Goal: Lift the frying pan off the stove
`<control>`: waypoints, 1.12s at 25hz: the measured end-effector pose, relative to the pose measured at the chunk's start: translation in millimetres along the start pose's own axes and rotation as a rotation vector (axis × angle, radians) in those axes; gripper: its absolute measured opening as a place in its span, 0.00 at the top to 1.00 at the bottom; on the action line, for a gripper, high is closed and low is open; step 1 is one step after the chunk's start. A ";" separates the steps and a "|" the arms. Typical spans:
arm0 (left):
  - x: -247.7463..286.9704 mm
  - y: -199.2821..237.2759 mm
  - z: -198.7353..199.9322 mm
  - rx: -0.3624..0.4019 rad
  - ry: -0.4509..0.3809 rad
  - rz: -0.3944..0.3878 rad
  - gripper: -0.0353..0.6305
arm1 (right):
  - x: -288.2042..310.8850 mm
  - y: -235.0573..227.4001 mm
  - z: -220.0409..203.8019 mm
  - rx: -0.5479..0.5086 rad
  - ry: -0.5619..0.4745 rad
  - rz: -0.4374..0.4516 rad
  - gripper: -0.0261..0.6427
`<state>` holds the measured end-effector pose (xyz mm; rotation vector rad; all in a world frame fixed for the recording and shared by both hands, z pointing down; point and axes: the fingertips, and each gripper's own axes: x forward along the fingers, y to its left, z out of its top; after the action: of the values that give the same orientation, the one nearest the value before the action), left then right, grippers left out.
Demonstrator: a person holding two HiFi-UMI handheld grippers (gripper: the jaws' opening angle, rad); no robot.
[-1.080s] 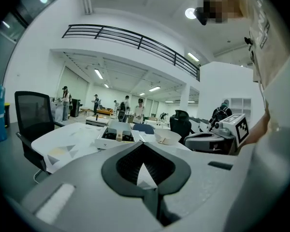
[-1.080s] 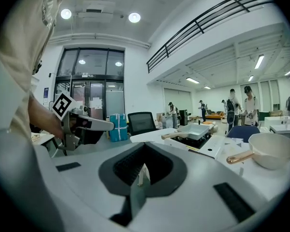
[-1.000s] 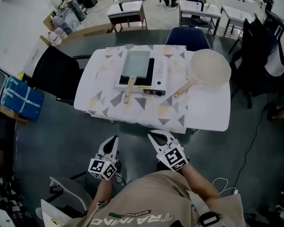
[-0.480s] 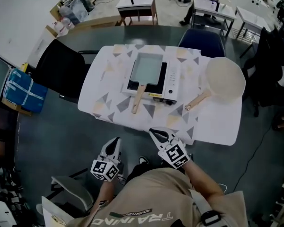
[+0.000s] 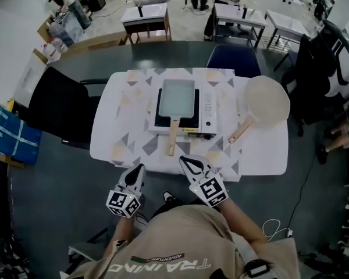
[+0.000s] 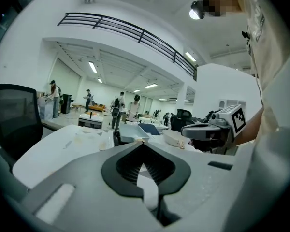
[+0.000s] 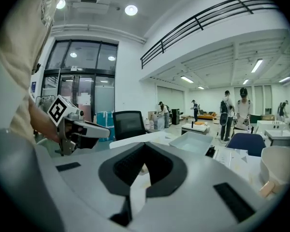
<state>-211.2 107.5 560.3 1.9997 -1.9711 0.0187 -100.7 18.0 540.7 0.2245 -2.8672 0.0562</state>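
Note:
A pale rectangular frying pan [image 5: 177, 96] sits on a portable stove [image 5: 208, 106] in the middle of the patterned table [image 5: 116, 133]. Its wooden handle [image 5: 173, 137] points toward me. Both grippers hang just short of the table's front edge, apart from the pan. My left gripper [image 5: 139, 169] is shut and empty, below and left of the handle. My right gripper [image 5: 187, 161] is shut and empty, just below the handle's end. The left gripper view shows its tips [image 6: 144, 141] met, the pan [image 6: 134, 131] beyond. In the right gripper view the tips [image 7: 145, 143] touch, the pan [image 7: 192, 141] lying ahead.
A round cream pan [image 5: 269, 99] with a wooden handle lies on the table right of the stove. A black chair [image 5: 58, 106] stands at the table's left, a blue chair [image 5: 232, 58] behind it. More tables and people fill the back of the room.
The table has come nearer in the head view: both grippers now sit close to its front edge. Their jaws have stayed shut.

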 end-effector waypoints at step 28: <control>147.8 33.0 25.3 0.019 0.149 -0.246 0.95 | 39.1 -117.3 -12.1 0.076 -0.009 -0.203 0.97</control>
<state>-242.8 -41.6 579.2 2.1721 -1.6313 0.1246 -116.3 -102.9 564.8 0.5304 -2.8368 0.1249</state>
